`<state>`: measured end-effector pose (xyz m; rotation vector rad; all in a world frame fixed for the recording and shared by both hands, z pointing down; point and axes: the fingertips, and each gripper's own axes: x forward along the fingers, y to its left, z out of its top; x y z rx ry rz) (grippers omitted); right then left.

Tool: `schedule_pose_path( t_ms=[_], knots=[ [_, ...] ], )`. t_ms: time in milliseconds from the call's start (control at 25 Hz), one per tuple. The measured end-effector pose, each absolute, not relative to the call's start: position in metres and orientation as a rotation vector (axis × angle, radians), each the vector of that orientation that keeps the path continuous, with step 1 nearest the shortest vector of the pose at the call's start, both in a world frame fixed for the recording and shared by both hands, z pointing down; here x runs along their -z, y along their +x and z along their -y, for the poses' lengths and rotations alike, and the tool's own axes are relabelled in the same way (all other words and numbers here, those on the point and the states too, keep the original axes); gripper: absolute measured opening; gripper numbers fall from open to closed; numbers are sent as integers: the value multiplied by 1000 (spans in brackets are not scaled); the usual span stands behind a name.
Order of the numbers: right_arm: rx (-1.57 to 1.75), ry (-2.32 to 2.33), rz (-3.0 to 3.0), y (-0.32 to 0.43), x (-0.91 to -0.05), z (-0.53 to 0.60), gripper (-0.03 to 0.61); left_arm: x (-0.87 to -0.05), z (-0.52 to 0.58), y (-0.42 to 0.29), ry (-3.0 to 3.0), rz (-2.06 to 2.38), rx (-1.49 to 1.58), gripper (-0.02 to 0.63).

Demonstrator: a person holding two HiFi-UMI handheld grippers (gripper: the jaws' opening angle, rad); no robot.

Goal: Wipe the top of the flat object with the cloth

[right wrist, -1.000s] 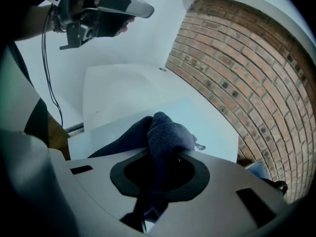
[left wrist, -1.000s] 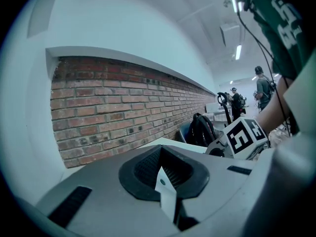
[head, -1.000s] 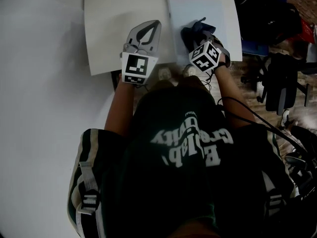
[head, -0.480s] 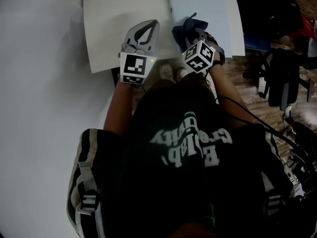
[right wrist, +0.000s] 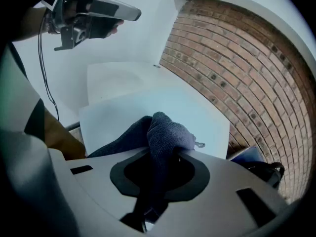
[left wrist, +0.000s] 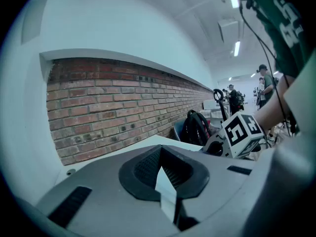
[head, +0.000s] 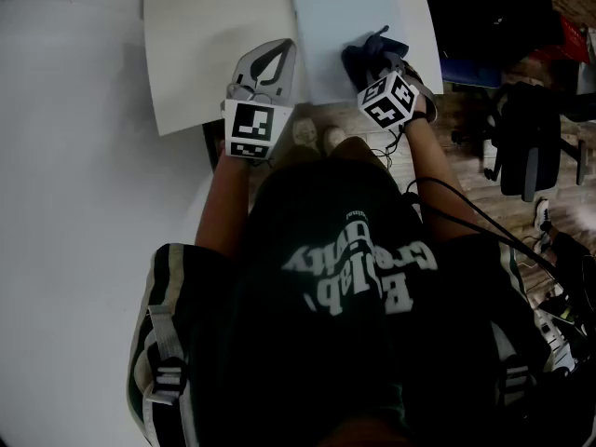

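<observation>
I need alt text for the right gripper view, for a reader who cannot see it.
The right gripper is shut on a bunched dark grey cloth, which lies on a pale flat sheet on a white table. A brick wall runs along the right, and the left gripper shows at the upper left.

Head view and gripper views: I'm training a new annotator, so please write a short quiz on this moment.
1. True or false: the right tool is clamped on the dark cloth.
2. The cloth lies on: A) the pale flat sheet; B) the floor; C) the bare white tabletop.
3. Fill in: the left tool has its jaws ____, holding nothing.
Key: 1 true; 2 A; 3 closed.
</observation>
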<state>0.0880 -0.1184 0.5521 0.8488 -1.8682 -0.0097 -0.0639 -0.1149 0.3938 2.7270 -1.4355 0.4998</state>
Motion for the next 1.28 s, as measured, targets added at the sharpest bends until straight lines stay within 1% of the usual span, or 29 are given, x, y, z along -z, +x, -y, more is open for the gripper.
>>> schedule_pose_path(
  t_ms=[360, 640, 880, 1280],
  knots=[
    [15, 932, 1824, 158, -552, 111, 52, -388, 84, -30, 2716, 1478, -451, -6],
    [58, 922, 1811, 163, -553, 107, 52, -393, 57, -15, 2713, 1505, -482, -6],
    [105, 838, 1824, 130, -553, 106, 52, -393, 53, -31, 2681, 1550, -492, -6],
    [230, 576, 1971, 24, -548, 66, 52, -392, 39, -60, 2593, 1643, -503, -6]
  ],
)
